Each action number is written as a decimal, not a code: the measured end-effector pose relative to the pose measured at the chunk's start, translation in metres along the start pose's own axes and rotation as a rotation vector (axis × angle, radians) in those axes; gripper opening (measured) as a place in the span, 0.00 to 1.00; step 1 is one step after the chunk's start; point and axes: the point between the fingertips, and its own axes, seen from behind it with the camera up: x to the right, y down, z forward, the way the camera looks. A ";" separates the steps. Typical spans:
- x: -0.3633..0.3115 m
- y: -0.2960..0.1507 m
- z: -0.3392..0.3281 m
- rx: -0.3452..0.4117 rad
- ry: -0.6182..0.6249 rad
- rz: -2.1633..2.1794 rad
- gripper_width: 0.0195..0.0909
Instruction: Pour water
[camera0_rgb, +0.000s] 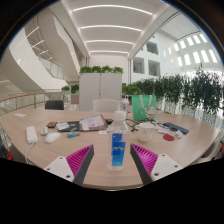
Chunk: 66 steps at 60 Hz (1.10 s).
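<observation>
Haven't poured anything yet. My gripper (115, 160) is wide open with the bottle (118, 143) standing between its fingers on the desk (40, 150), cap on.

A clear plastic water bottle (118, 143) stands upright on the pale wooden counter (100, 170), between the 2 fingers of the hand-held gripper (113, 160). It has a white cap on a narrow neck and a blue label wrapped around its lower body; the upper part looks see-through. A gap shows on each side between the bottle and the pink pads (81, 160), so it rests on its own base, with the fingers spread apart around it.
</observation>
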 end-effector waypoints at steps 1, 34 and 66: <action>0.003 0.003 0.011 0.001 0.008 -0.002 0.88; 0.010 0.029 0.146 -0.053 -0.120 0.044 0.29; 0.036 -0.121 0.239 -0.294 -0.560 1.604 0.25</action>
